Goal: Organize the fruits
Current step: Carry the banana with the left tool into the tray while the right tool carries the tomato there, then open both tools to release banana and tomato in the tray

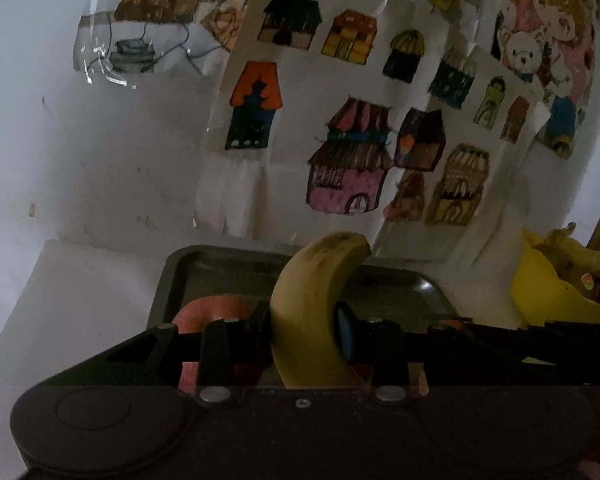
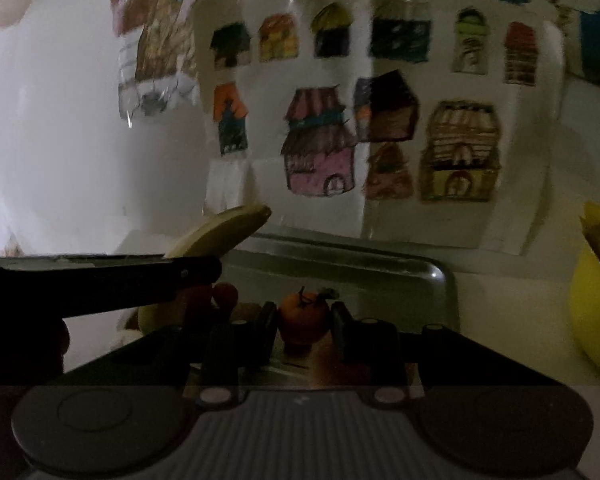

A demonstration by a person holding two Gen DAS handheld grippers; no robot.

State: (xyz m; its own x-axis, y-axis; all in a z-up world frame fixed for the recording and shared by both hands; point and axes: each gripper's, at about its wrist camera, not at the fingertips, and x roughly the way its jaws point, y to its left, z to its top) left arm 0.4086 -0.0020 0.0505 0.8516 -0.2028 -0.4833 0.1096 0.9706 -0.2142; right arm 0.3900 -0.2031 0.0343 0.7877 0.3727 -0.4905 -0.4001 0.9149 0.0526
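Observation:
My left gripper (image 1: pixel 306 330) is shut on a yellow banana (image 1: pixel 312 304) and holds it upright above a dark metal tray (image 1: pixel 400 284). A red apple (image 1: pixel 210 316) lies in the tray behind the left finger. In the right wrist view my right gripper (image 2: pixel 304 326) holds a small orange tangerine (image 2: pixel 304 316) with a stem between its fingers, over the same tray (image 2: pixel 420 276). The left gripper's arm and its banana (image 2: pixel 224 236) cross the left of that view. Red fruits (image 2: pixel 220 296) lie in the tray under it.
A yellow bowl (image 1: pixel 548 296) with bananas and other fruit stands to the right of the tray, also at the right edge of the right wrist view (image 2: pixel 596 320). A white wall with children's drawings of houses (image 1: pixel 352 160) rises just behind the tray on the white table (image 1: pixel 80 300).

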